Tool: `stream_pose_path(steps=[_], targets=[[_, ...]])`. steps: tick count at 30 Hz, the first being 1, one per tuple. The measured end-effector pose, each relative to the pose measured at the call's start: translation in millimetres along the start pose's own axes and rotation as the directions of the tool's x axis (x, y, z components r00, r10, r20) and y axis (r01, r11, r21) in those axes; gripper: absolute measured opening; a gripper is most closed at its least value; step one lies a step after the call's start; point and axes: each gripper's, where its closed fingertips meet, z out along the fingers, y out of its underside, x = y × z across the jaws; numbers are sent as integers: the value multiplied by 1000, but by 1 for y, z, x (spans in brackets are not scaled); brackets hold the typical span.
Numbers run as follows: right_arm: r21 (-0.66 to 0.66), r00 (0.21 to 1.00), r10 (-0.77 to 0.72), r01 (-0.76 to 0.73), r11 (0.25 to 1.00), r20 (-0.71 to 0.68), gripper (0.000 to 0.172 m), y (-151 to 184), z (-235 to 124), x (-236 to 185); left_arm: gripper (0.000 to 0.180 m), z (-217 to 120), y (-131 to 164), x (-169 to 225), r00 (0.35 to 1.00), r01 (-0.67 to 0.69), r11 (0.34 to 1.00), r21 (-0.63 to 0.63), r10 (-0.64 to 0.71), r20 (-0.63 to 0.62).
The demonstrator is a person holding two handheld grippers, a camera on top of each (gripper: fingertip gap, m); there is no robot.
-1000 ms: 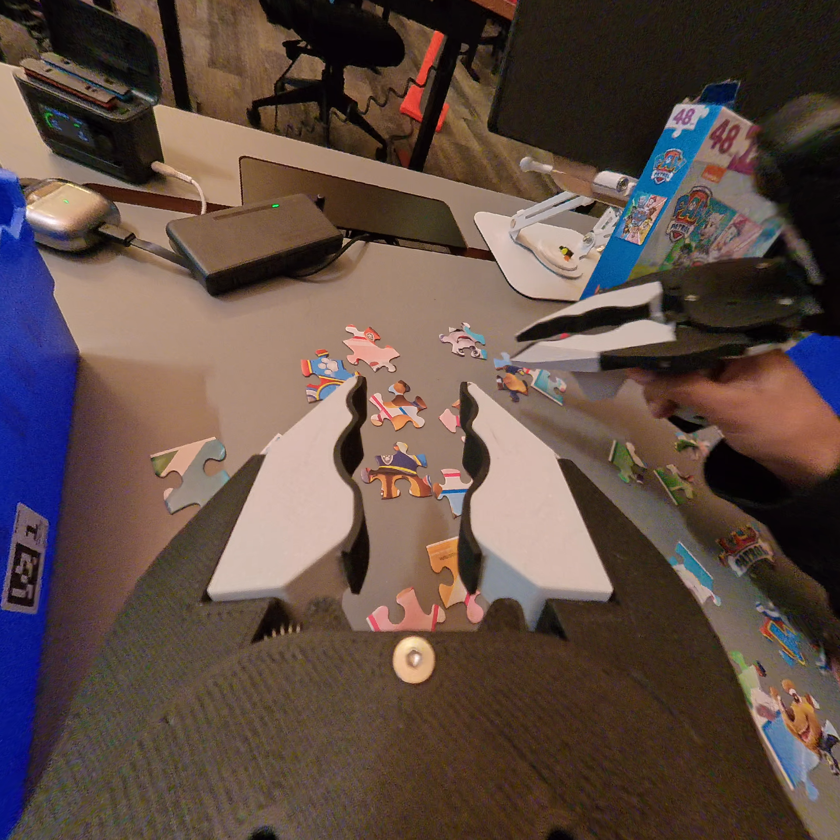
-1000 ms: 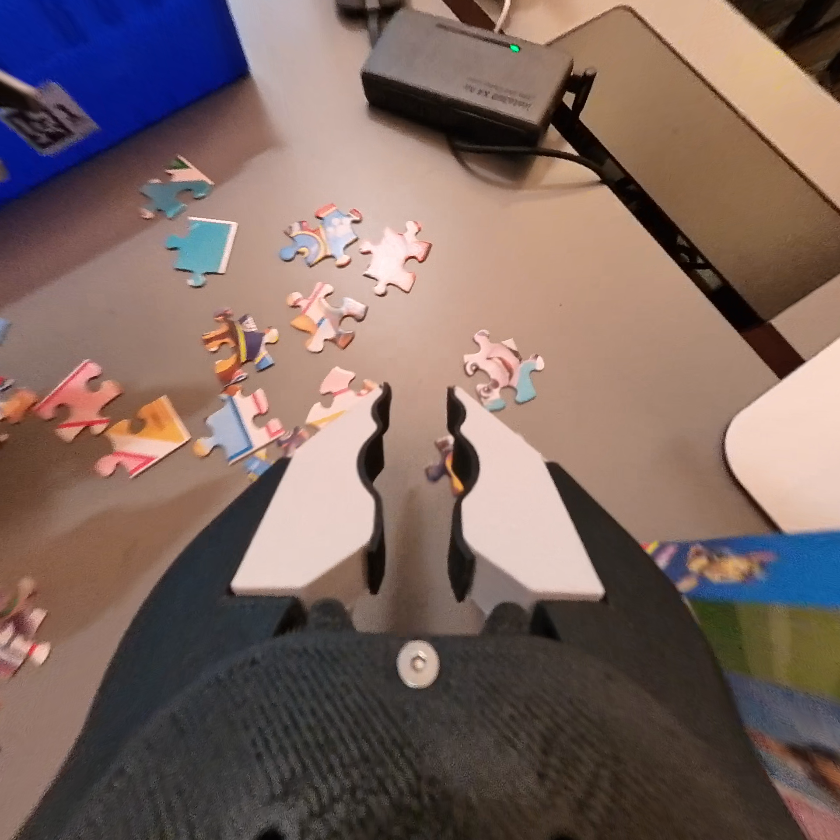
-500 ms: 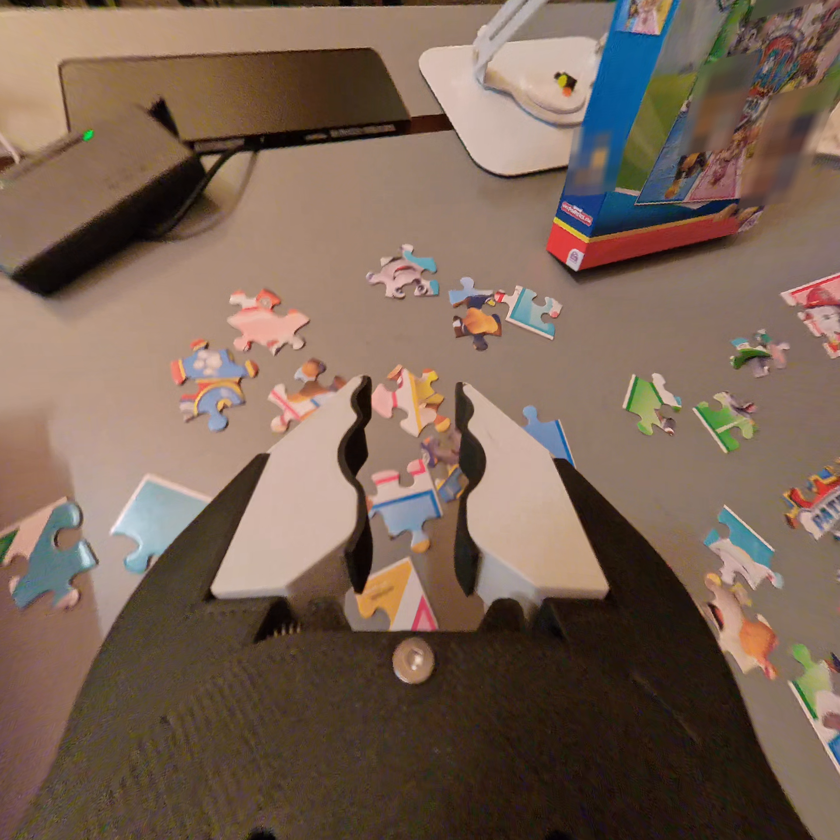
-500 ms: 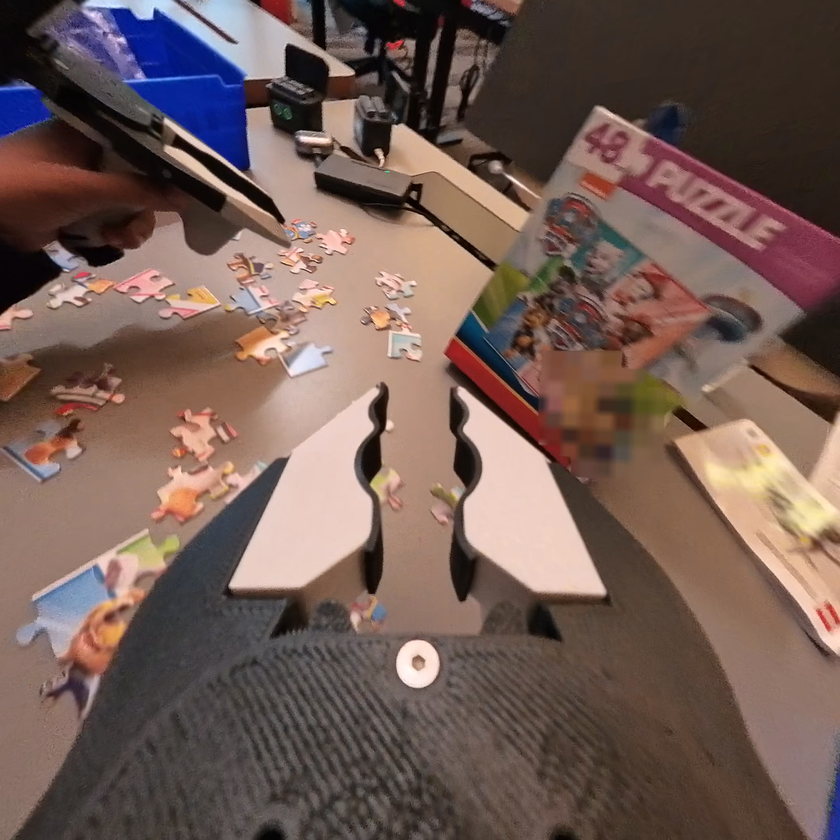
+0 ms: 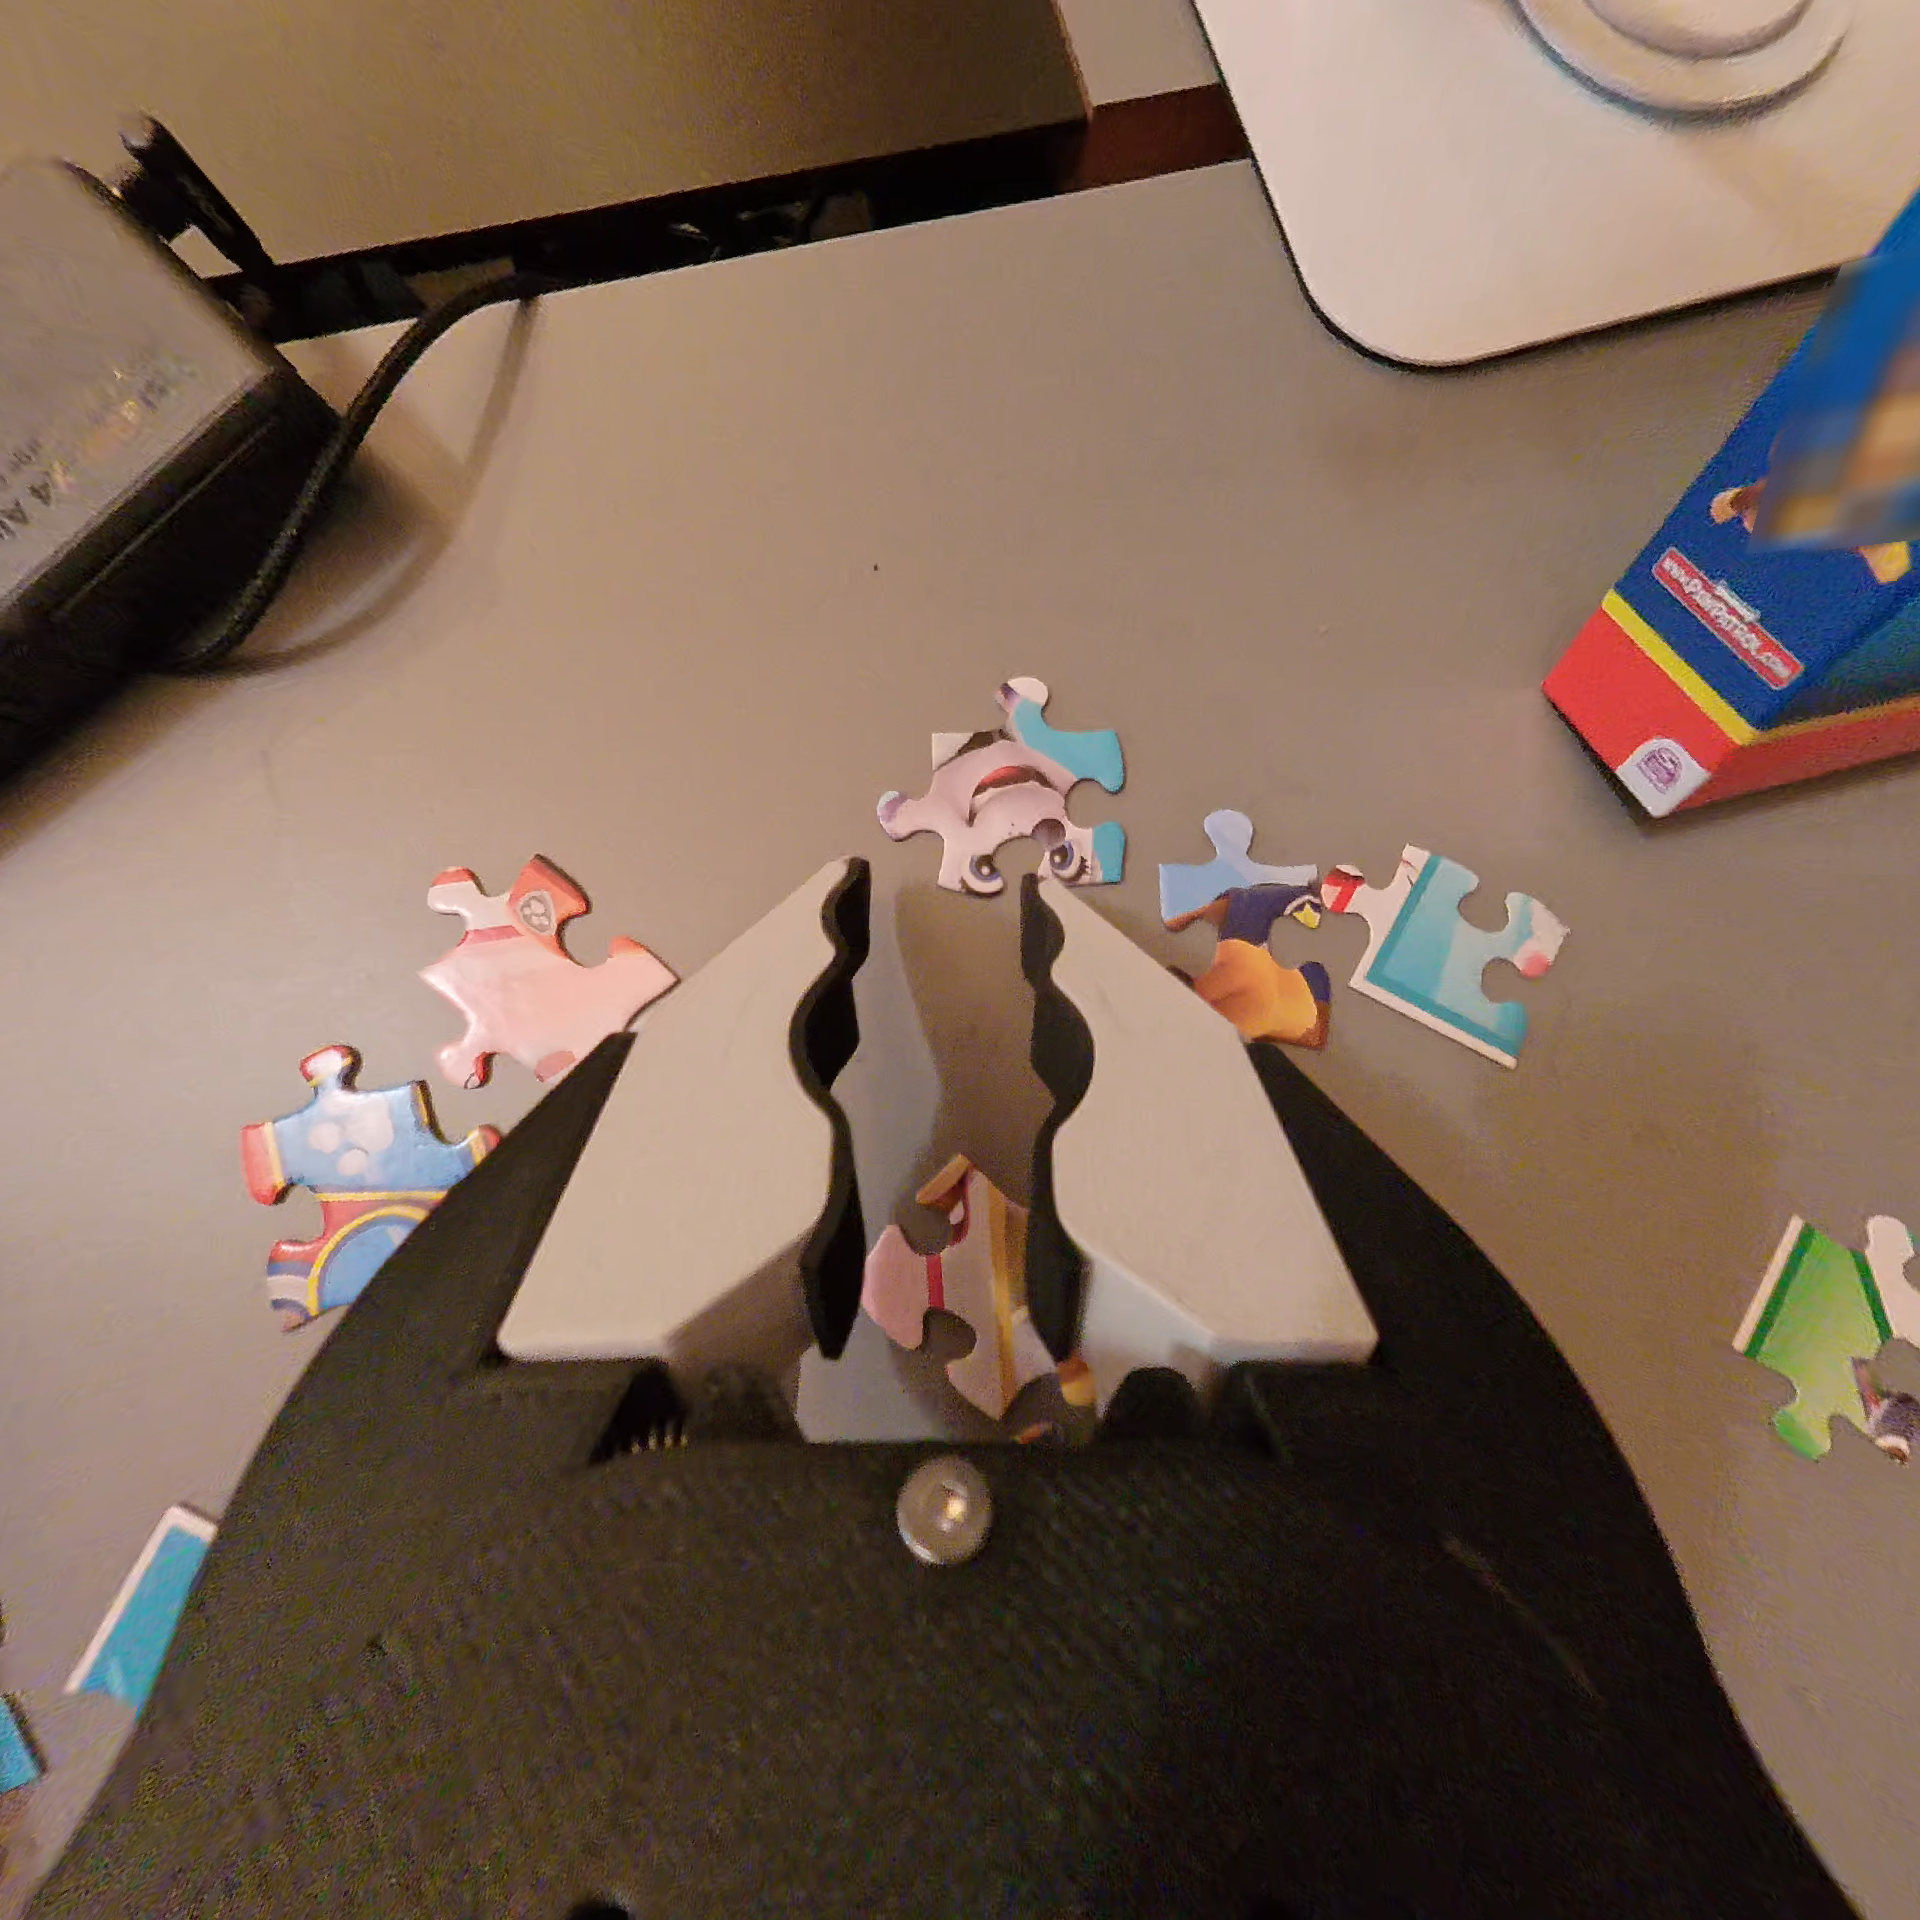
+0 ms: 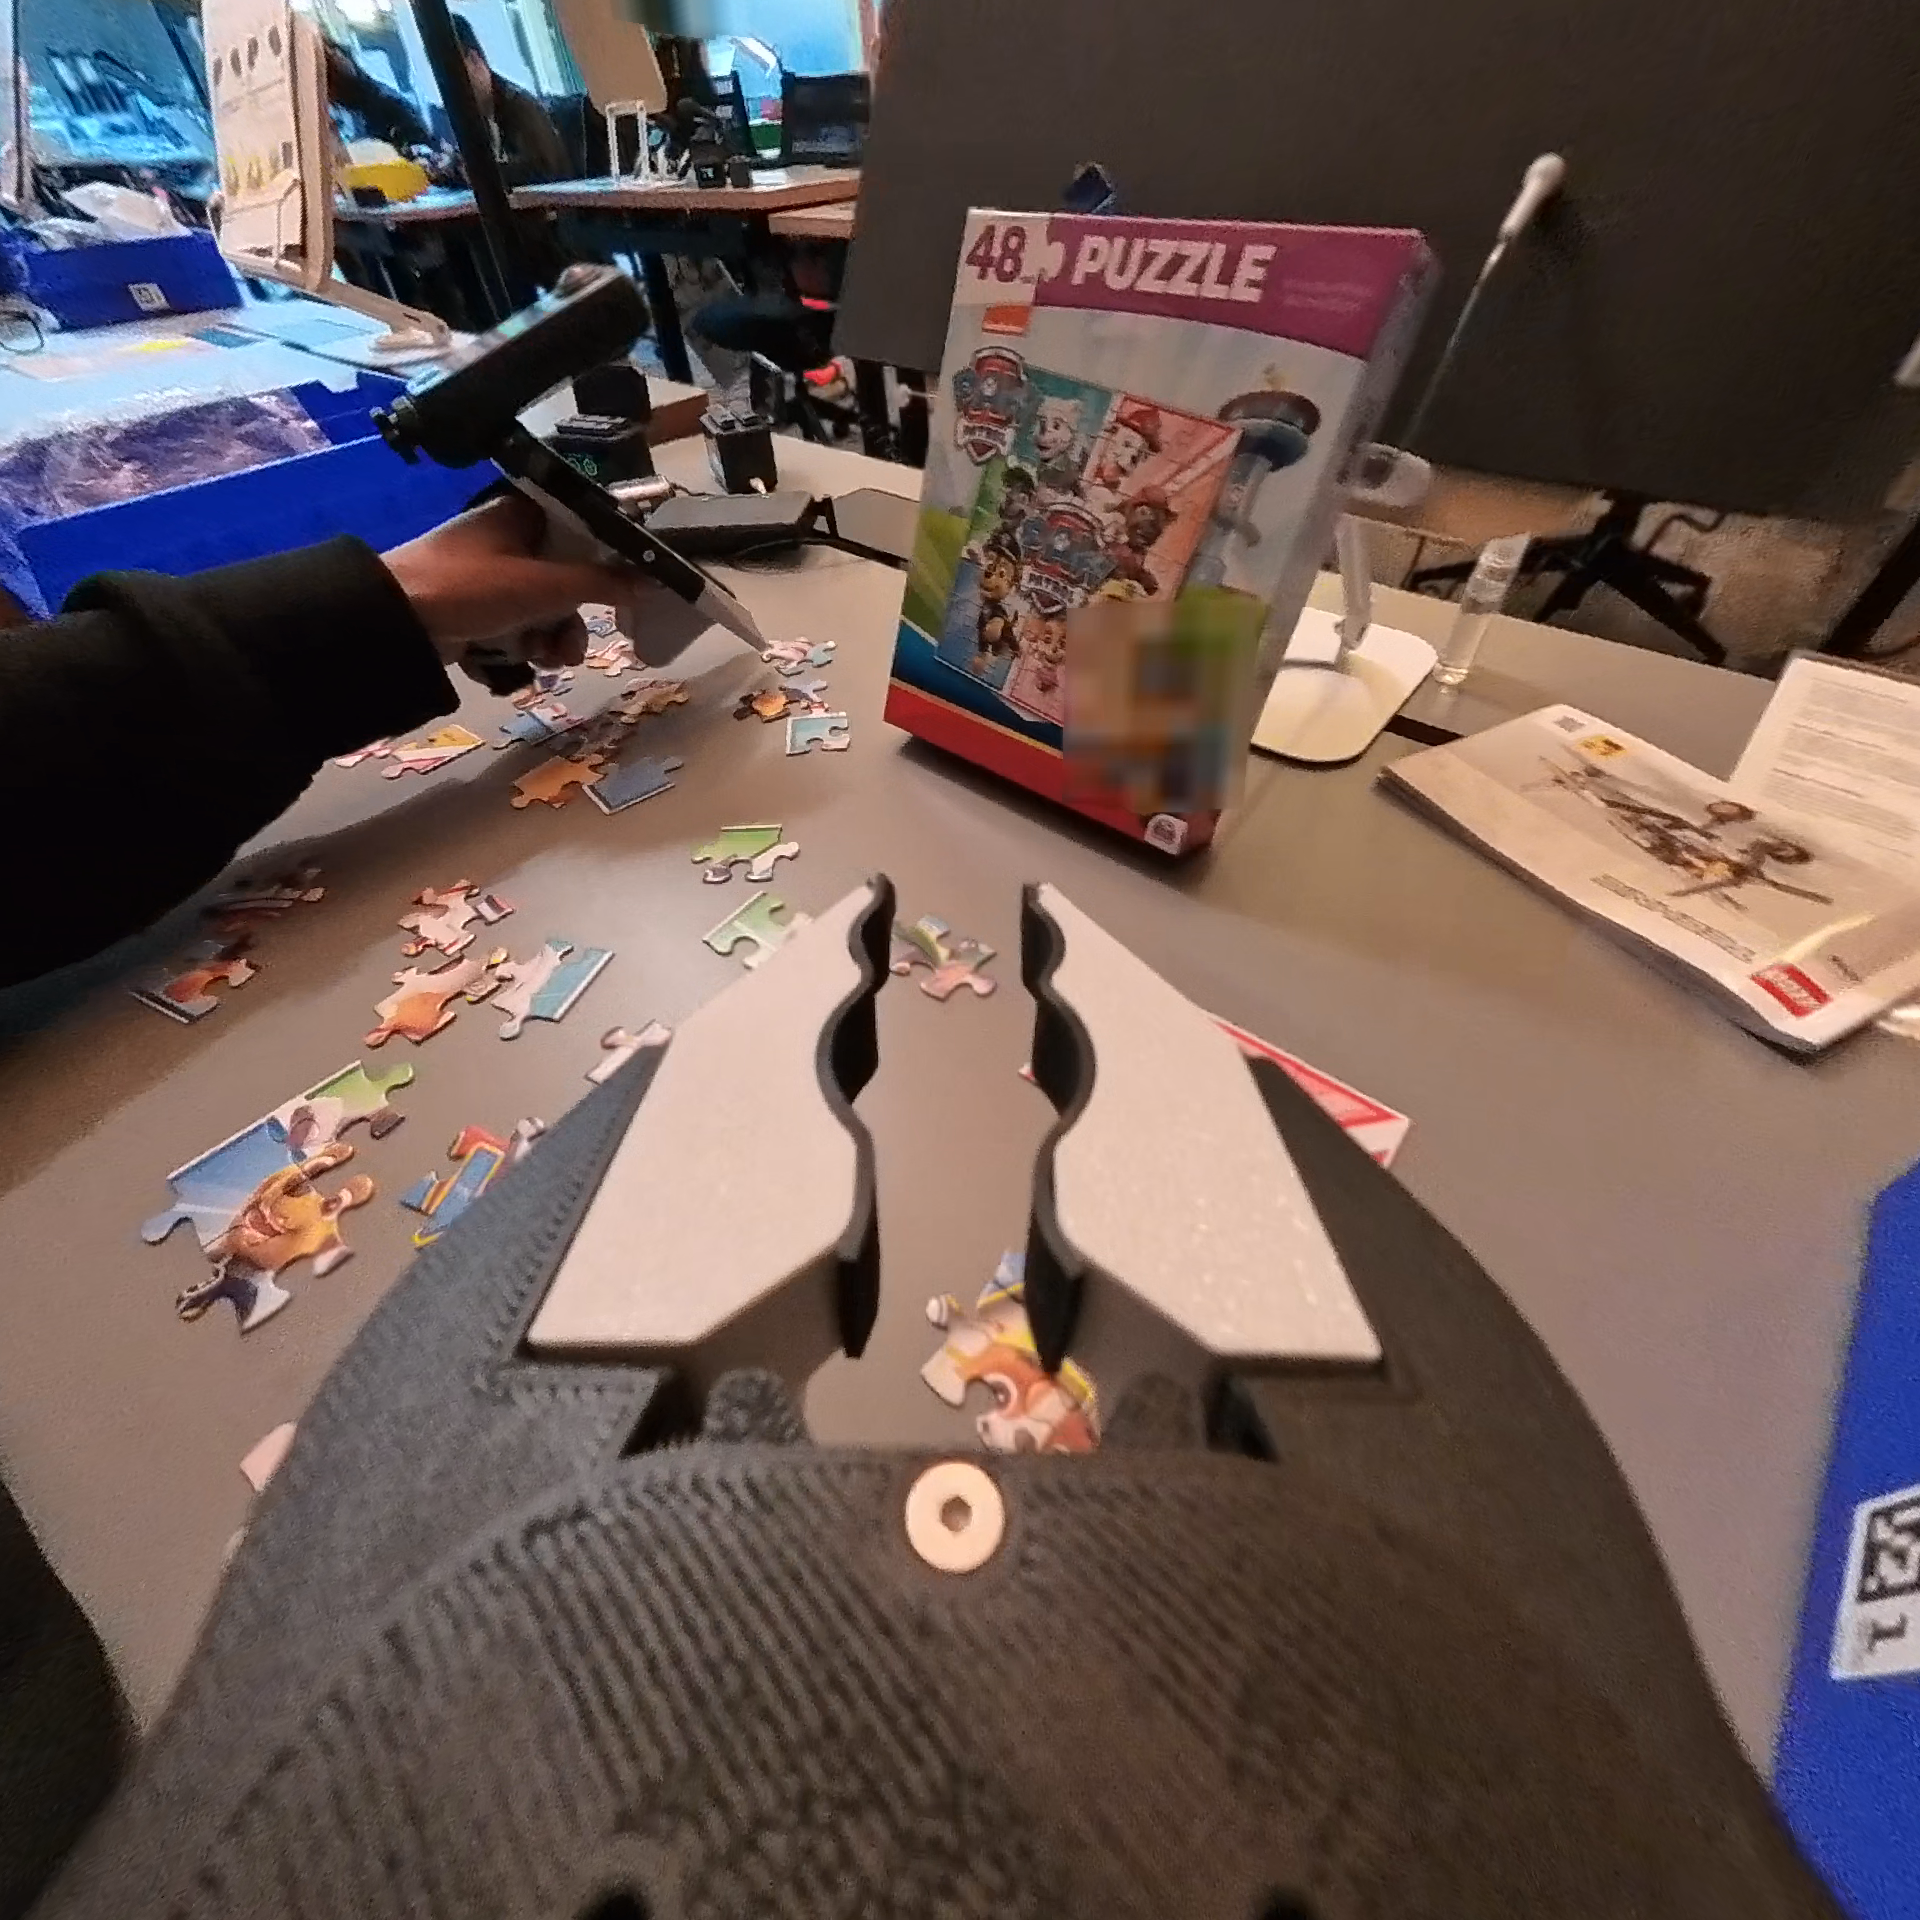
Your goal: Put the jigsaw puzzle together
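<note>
Left gripper [image 5: 943, 883] spread, nothing pinched; white-teal puzzle piece [image 5: 1003, 795] at 12 touching its tip, puzzle box [image 5: 1756, 665] at 2. Right gripper [image 6: 954, 904] also spread.

Left gripper [image 5: 940, 883] hovers open beside a lilac puzzle piece [image 5: 1003, 800].

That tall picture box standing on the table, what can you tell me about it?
The puzzle box is glossy cardboard, standing upright on the grey table. Its front has a purple band on top, cartoon pictures below and a red strip at the base; its side is blue. Loose puzzle pieces lie to its left. Neither gripper touches it.
</note>
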Motion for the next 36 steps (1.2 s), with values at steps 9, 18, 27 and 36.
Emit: stream_pose_path(steps=[9,18,27,36], targets=[[31,996,69,-71,997,58,23,6,8,18,23,14,2,-3,999,-10,1000,-25,11,41],[12,997,58,-59,998,55,23,10,21,25,8,13,2,-3,998,-49,998,-44,51,35],[-1,997,56,-56,998,48,23,10,24,26,0,0,6,1,1000,-16,1000,-21,16,-9],[-9,998,43,-43,999,34,24,11,22,26,62,18,-2,6,999,-35,999,-20,35,0]])
